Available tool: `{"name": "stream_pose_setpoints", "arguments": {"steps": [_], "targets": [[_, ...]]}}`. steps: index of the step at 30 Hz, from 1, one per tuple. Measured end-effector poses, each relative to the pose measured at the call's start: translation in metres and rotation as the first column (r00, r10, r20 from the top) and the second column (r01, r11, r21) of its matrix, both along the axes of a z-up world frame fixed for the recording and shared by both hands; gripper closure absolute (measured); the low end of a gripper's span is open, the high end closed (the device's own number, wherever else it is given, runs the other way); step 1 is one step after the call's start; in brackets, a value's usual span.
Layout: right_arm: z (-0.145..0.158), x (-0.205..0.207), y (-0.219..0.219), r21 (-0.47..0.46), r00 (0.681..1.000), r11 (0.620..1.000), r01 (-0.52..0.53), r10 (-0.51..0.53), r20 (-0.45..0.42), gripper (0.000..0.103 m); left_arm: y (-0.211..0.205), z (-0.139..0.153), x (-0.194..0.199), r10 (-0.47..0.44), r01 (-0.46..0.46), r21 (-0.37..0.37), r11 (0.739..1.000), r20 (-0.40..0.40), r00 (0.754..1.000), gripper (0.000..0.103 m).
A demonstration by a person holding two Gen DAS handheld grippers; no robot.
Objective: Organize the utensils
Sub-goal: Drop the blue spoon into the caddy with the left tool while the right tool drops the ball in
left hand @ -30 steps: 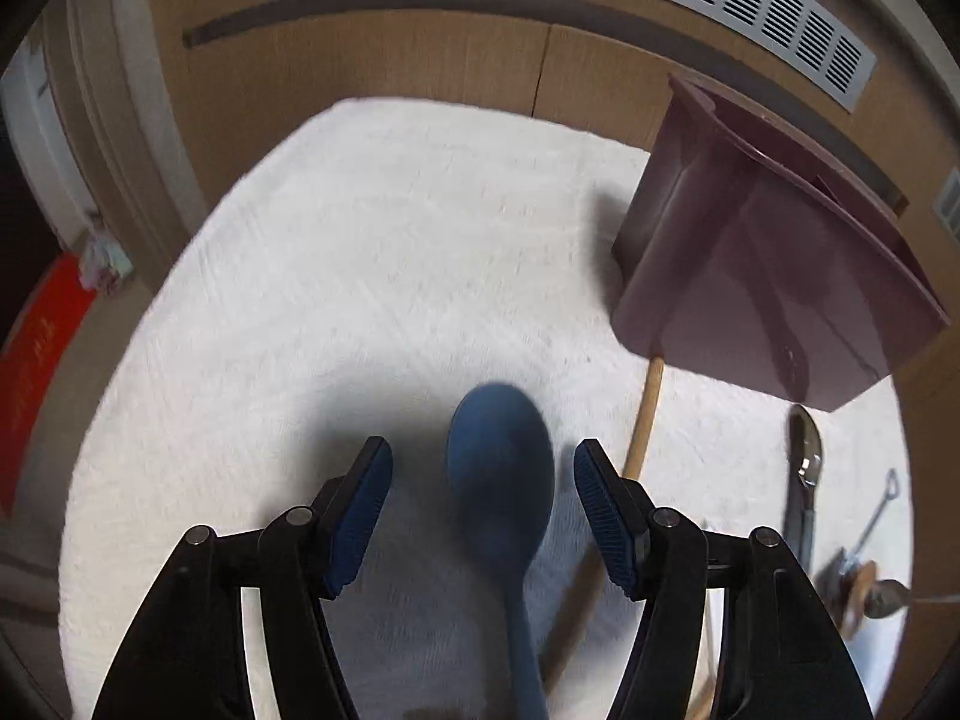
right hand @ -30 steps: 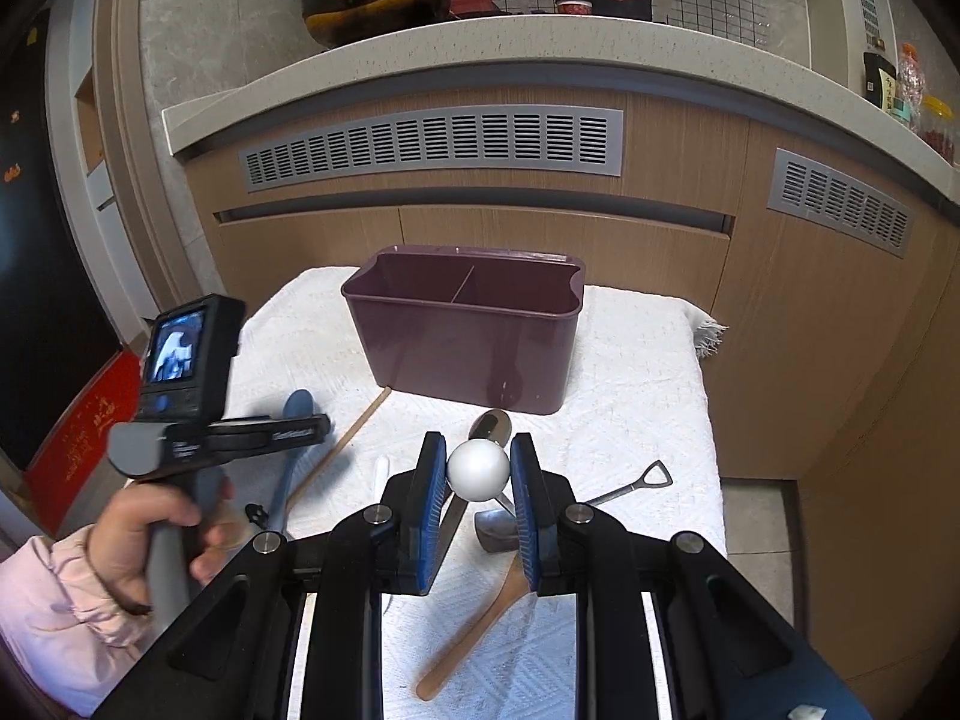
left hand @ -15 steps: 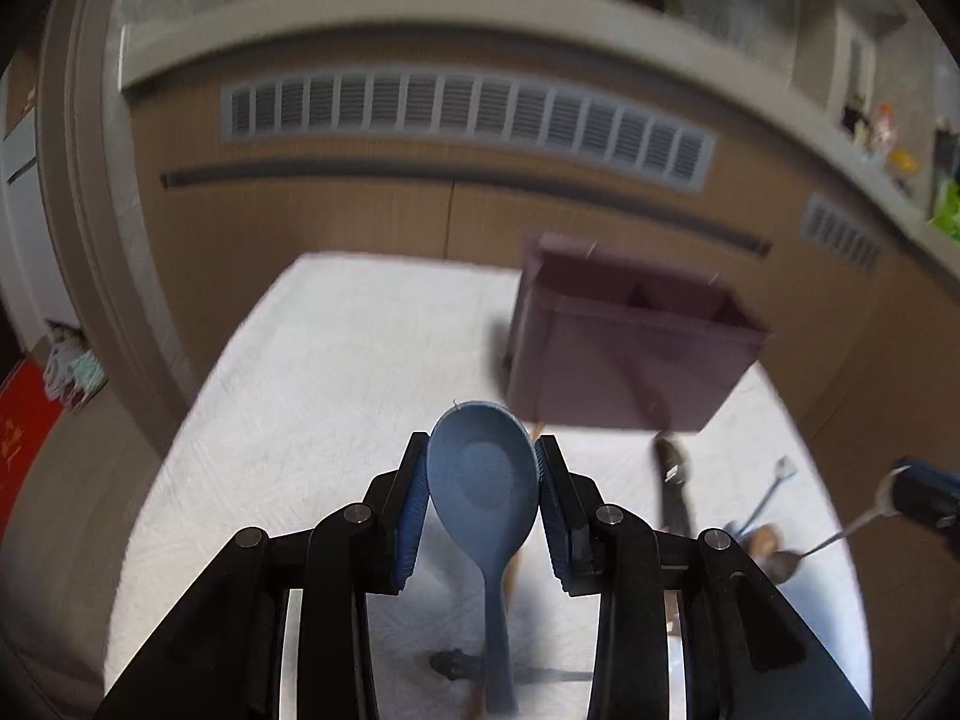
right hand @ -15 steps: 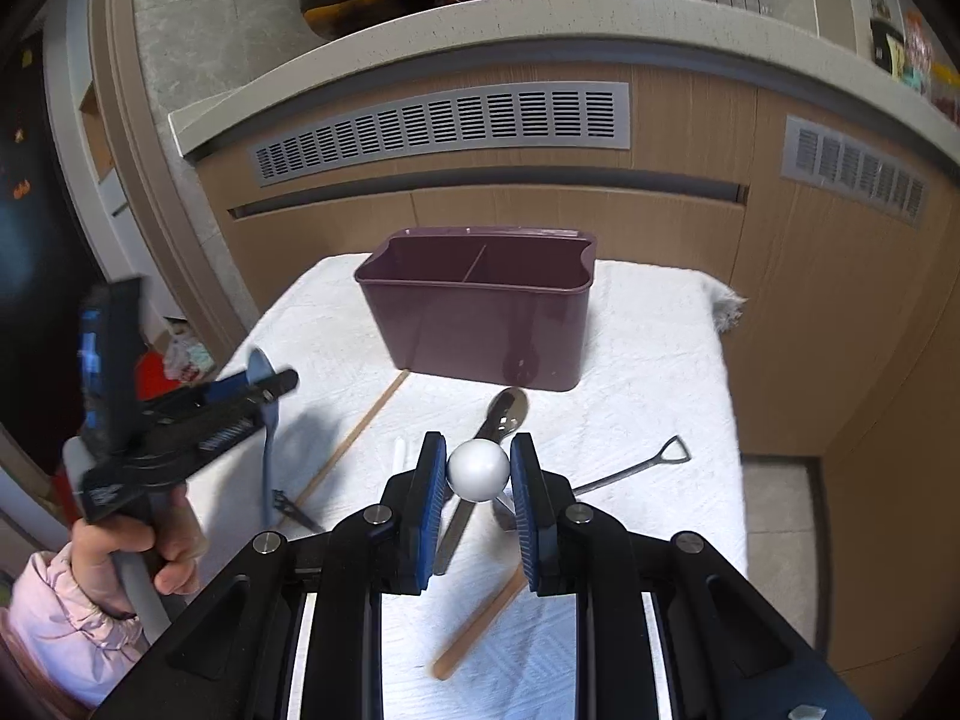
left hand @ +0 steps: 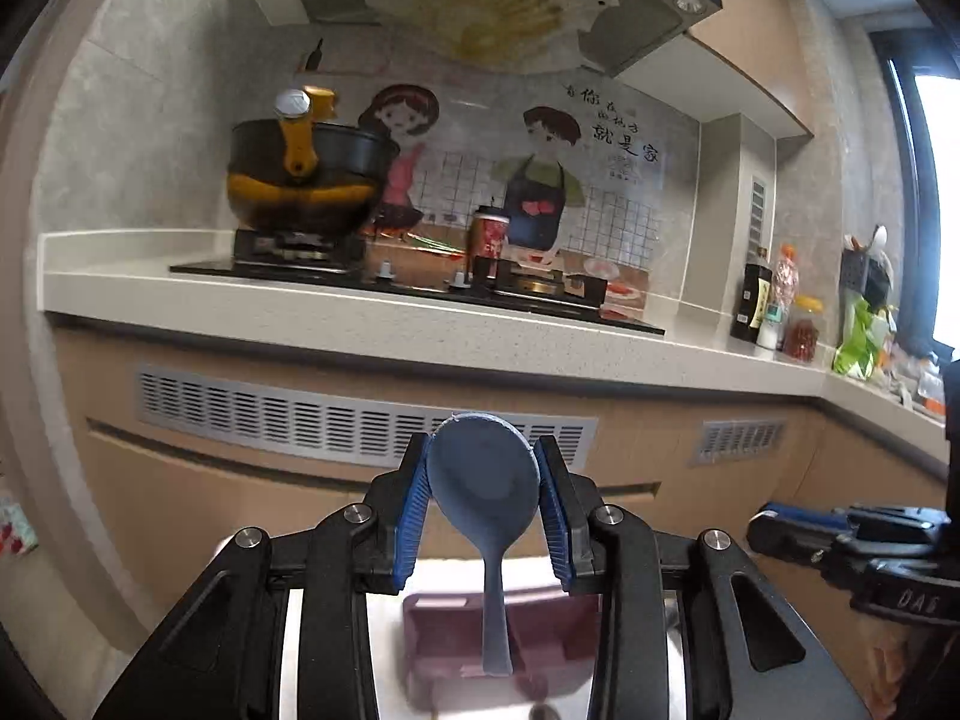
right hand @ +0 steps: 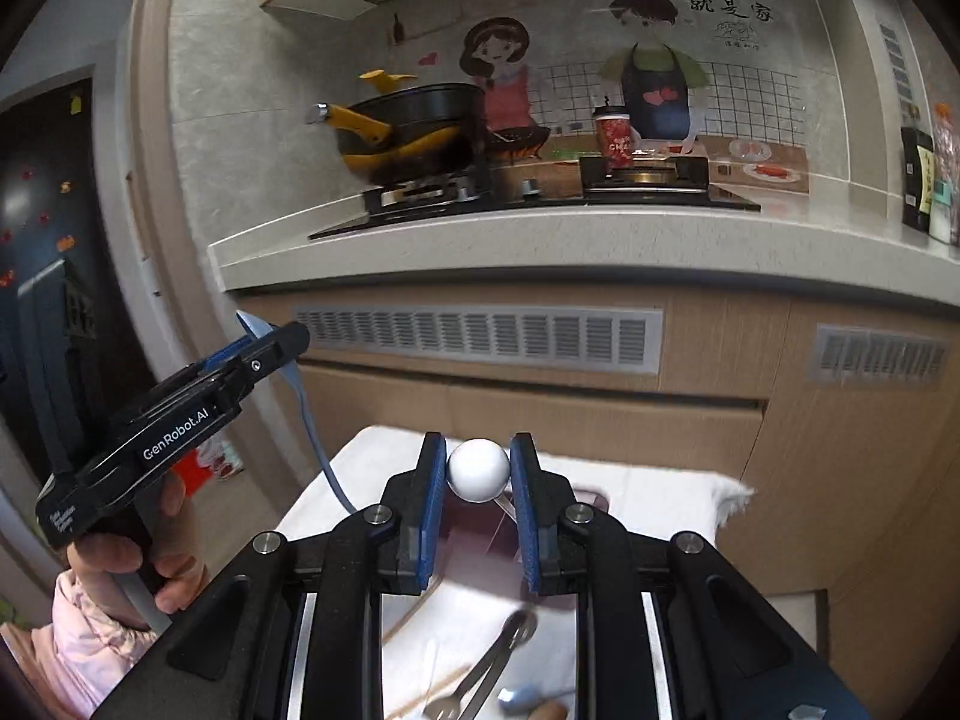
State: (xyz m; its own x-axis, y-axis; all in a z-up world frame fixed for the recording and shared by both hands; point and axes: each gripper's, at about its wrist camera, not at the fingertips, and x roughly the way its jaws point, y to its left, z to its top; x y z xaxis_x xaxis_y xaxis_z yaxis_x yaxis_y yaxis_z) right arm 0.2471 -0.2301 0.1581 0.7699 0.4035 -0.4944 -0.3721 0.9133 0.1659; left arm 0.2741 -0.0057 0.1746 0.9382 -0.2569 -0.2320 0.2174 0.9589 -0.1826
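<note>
The blue spoon [left hand: 483, 489] is pinched by its bowl between the pads of the left gripper [left hand: 483, 501], handle hanging down over the maroon utensil caddy [left hand: 444, 648] below. The left jaws closed onto the bowl within the last second and now press on both its edges. The right gripper [right hand: 478, 480] is clamped on the white ball end [right hand: 478, 470] of a utensil whose shaft slants down out of sight behind the jaws; what kind it is cannot be told.

Step in hand, by judgement: both utensils are lifted clear and ready for transfer to the caddy. The next move calls for lowering each handle-first into a compartment; the dangling blue handle must clear the rim.

The caddy stands on a table covered with a white towel [right hand: 672, 489]. Metal tongs [right hand: 492, 660] lie on the towel near the right gripper. Beyond the table is a wood-panelled cabinet front with vent grilles [right hand: 480, 339], a pale countertop [left hand: 420, 324], a gas hob [left hand: 336, 264] bearing a black-and-yellow pan [left hand: 300, 180], and a cartoon backsplash.
</note>
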Motion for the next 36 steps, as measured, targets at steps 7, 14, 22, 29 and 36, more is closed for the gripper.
{"name": "stream_pose_setpoints", "arguments": {"steps": [7, 14, 22, 29, 36], "targets": [[-0.055, 0.067, -0.004, 0.023, 0.985, 0.999, 0.031, -0.027, -0.169, 0.084, -0.019, -0.052, 0.067, -0.034, 0.036, 0.023, 0.999, -0.091, 0.995, 0.068], [-0.114, 0.099, 0.004, -0.027, 0.960, 0.999, 0.026, -0.032, -0.276, 0.084, -0.032, -0.114, 0.097, -0.041, 0.057, 0.068, 0.996, -0.207, 0.977, 0.068], [-0.124, 0.086, 0.017, -0.178, 0.979, 0.983, 0.046, -0.079, -0.188, 0.068, -0.030, -0.133, 0.093, -0.049, 0.075, 0.092, 0.993, -0.264, 0.963, 0.064], [-0.111, 0.041, 0.007, -0.195, 0.992, 0.979, 0.053, -0.074, -0.099, 0.031, -0.011, -0.140, 0.053, 0.025, 0.021, 0.149, 0.989, -0.297, 0.955, 0.056], [-0.152, 0.006, 0.016, -0.334, 0.980, 0.938, 0.089, -0.142, -0.137, 0.011, -0.005, -0.194, 0.008, 0.028, 0.054, 0.160, 0.986, -0.470, 0.883, 0.055]]}}
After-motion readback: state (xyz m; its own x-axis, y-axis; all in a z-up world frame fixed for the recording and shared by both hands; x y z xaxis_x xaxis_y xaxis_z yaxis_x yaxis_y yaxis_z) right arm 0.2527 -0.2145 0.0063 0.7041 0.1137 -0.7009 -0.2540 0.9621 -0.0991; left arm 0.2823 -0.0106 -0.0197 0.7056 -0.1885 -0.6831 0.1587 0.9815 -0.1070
